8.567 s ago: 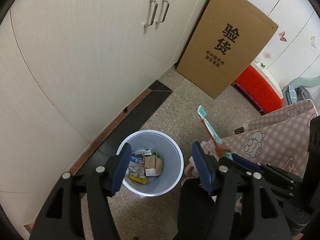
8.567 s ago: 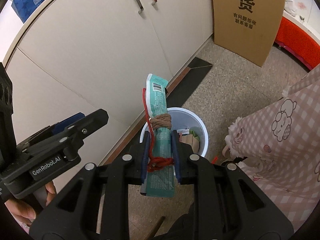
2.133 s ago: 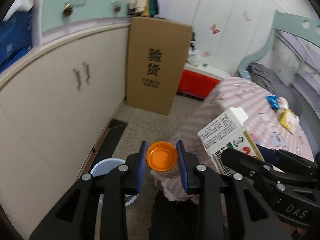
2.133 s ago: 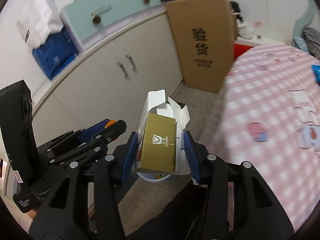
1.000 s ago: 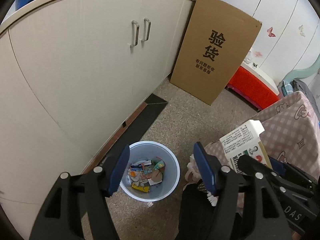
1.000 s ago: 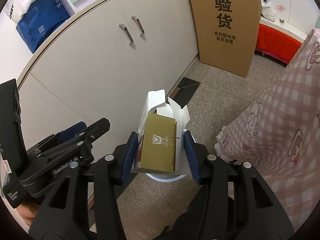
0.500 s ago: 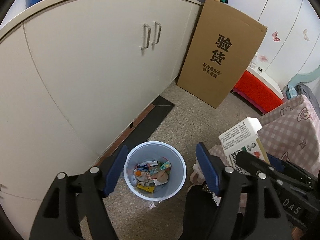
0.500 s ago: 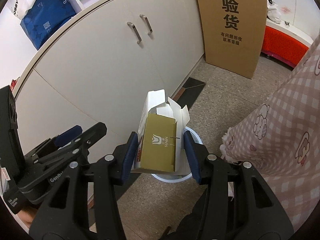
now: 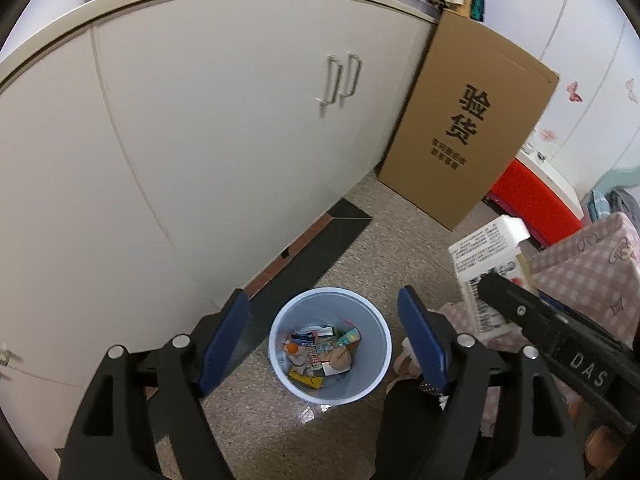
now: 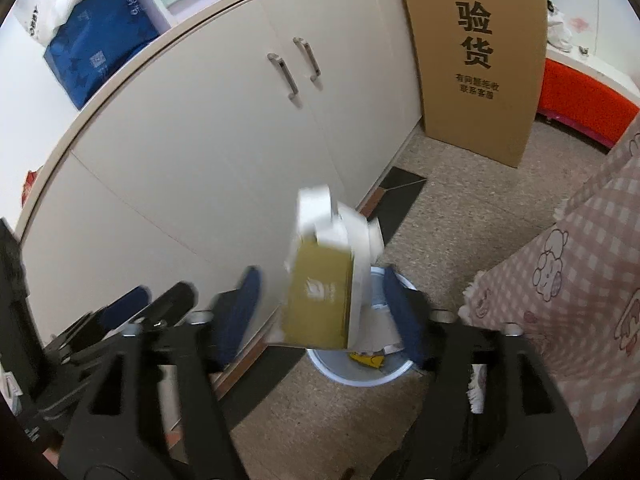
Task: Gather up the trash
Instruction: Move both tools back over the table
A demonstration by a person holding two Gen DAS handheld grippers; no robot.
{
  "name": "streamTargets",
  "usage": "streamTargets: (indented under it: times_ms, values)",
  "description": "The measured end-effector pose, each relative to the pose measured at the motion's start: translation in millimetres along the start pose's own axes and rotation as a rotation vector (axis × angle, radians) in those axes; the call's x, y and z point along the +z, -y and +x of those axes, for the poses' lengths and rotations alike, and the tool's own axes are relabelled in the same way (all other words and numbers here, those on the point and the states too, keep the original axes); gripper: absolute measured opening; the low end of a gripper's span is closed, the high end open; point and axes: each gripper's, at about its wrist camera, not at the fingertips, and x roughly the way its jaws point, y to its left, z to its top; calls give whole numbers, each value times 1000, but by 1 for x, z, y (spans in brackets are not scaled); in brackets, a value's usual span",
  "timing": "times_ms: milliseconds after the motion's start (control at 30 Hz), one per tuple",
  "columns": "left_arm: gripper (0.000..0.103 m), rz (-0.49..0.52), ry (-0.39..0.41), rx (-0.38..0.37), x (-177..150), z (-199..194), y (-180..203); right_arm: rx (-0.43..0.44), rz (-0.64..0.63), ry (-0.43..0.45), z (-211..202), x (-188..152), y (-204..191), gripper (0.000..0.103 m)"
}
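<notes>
A white bin point(image 9: 362, 382) stands on the floor by the cabinet, with several wrappers and scraps inside. My left gripper point(image 9: 324, 338) is open and empty above it. My right gripper point(image 10: 324, 312) is open; the white and gold carton point(image 10: 324, 292) is loose and blurred between its spread fingers, tilted, just above the bin point(image 10: 360, 376). The carton point(image 9: 486, 252) also shows at the right of the left wrist view, beside the right gripper's black finger.
White cabinet doors point(image 9: 240, 140) run along the left. A tall cardboard box point(image 9: 468, 124) leans against them. A red crate point(image 9: 532, 196) stands behind. The pink checked bed cover point(image 10: 580, 280) hangs at the right. A dark floor strip point(image 9: 320, 248) lies by the cabinet.
My right gripper has opened and let go of the carton, which is tipping down toward the bin. My left gripper stays open over the bin.
</notes>
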Motion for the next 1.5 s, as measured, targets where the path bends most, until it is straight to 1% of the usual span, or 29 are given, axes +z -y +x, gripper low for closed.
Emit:
streamTargets:
  times_ms: [67, 133, 233, 400, 500, 600, 833, 967, 1033, 1133, 1167, 1200, 1233, 1300, 1333, 1433, 1500]
  values:
    - [77, -12, -1, 14, 1, 0, -5, -3, 11, -4, 1, -1, 2, 72]
    - [77, -13, -1, 15, 2, -2, -6, -16, 12, -1, -2, -3, 5, 76]
    - [77, -8, 4, 20, 1, -6, -7, -52, 5, 9, -13, -6, 9, 76]
    - [77, -5, 7, -12, 0, -16, 3, -78, -1, 56, -43, -7, 19, 77]
    - [77, 8, 19, -42, 0, -28, 15, -86, 4, 99, -69, -7, 27, 77]
    - [77, 29, 43, -54, 0, -42, 28, -93, 4, 154, -99, -6, 36, 77]
    - [79, 100, 119, -107, -2, -85, 80, -101, 55, 302, -184, -7, 73, 77]
    - [81, 158, 160, -158, -3, -110, 125, -147, 91, 379, -236, -11, 111, 79]
    - [81, 192, 177, -190, -6, -121, 150, -178, 118, 404, -258, -15, 132, 80]
    - [82, 249, 180, -271, -11, -135, 196, -254, 171, 445, -296, -26, 175, 80]
    - [82, 277, 177, -315, -14, -140, 219, -272, 189, 457, -305, -29, 186, 80]
    - [82, 295, 178, -335, -17, -143, 232, -288, 210, 467, -315, -34, 199, 80]
    - [83, 330, 180, -368, -22, -147, 254, -307, 232, 476, -324, -38, 212, 80]
    - [84, 379, 176, -401, -28, -150, 287, -355, 275, 496, -342, -51, 241, 80]
    - [84, 419, 162, -437, -35, -152, 312, -381, 305, 502, -353, -59, 258, 80]
    - [85, 507, 120, -532, -54, -151, 367, -424, 367, 513, -372, -78, 294, 80]
    - [85, 564, 102, -572, -65, -148, 401, -447, 411, 516, -383, -90, 320, 80]
